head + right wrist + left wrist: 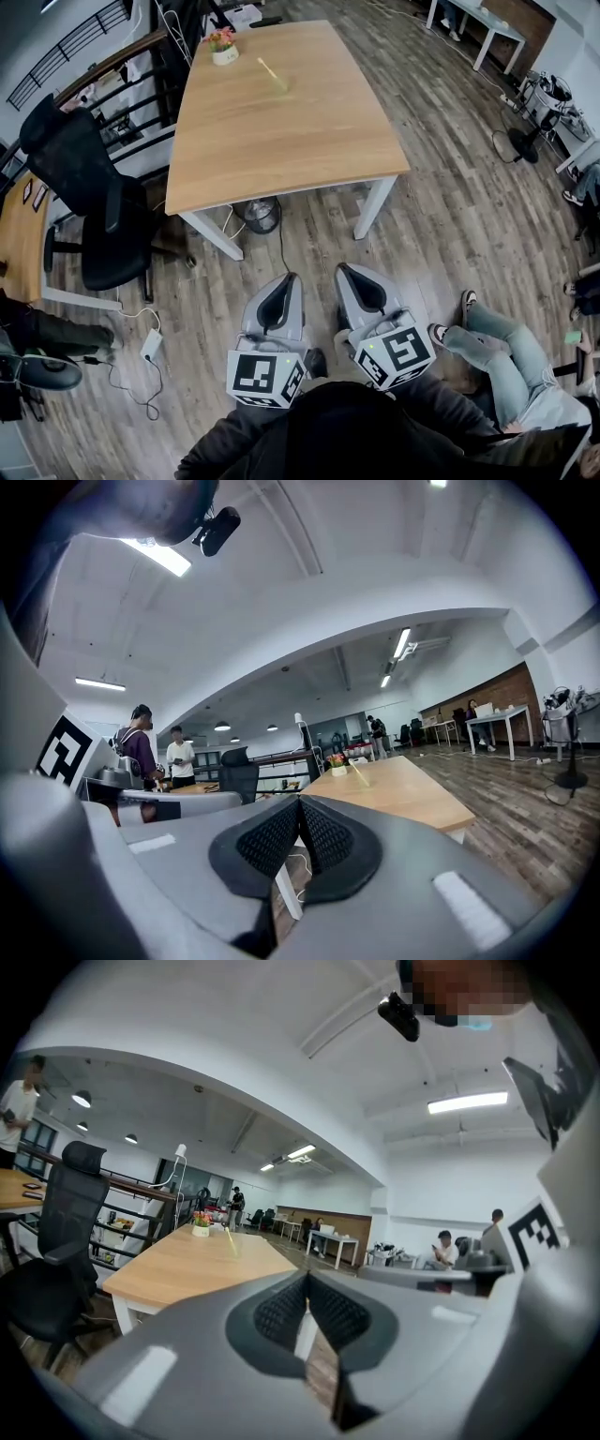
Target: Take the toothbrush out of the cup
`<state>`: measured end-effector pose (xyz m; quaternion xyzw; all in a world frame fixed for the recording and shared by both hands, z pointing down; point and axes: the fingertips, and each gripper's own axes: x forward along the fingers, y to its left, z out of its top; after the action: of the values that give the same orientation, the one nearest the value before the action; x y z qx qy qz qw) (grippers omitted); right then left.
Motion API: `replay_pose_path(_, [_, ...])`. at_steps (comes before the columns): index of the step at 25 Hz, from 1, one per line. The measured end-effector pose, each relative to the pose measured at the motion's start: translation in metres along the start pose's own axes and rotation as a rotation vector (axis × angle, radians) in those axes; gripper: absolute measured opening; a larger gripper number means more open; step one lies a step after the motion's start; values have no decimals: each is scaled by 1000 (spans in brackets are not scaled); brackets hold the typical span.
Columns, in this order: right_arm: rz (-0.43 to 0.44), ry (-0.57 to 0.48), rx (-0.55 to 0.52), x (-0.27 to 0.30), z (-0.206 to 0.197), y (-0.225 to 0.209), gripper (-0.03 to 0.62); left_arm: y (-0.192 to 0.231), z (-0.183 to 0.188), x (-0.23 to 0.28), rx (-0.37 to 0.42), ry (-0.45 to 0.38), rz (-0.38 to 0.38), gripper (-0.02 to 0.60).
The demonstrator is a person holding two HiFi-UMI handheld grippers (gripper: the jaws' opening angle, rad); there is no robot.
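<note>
A yellow-green toothbrush (271, 72) leans in a clear cup (279, 85) on the far part of the wooden table (281, 141). The cup is hard to make out. Both grippers hang well short of the table, over the floor near my body. My left gripper (285, 289) and right gripper (353, 279) are shut with nothing between the jaws. In the left gripper view the left gripper (307, 1283) has its pads meeting, and the toothbrush (229, 1240) shows far off. The right gripper (299, 810) is likewise shut in the right gripper view, with the toothbrush (359, 772) in the distance.
A small flower pot (223, 47) stands at the table's far left corner. A black office chair (89, 202) is left of the table, a floor fan (262, 214) under it, and a power strip (151, 344) on the floor. A seated person's legs (497, 347) are at right.
</note>
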<state>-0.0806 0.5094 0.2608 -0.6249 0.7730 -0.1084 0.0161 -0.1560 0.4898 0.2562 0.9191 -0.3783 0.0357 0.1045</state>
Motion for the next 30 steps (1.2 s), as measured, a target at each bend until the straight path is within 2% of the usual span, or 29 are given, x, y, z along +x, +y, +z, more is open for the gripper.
replay_pose_path(6, [3, -16, 29, 28, 12, -52, 0, -6, 7, 64, 35, 30, -4, 8])
replay_pose_path(14, [41, -52, 52, 61, 42, -123, 0, -40, 35, 158, 111, 37, -40, 8])
replay_pose_path(22, [56, -84, 69, 79, 60, -163, 0, -49, 49, 200, 143, 35, -25, 8])
replay_pose_path(30, [69, -49, 53, 112, 56, -183, 2, -29, 43, 233, 102, 34, -1, 8])
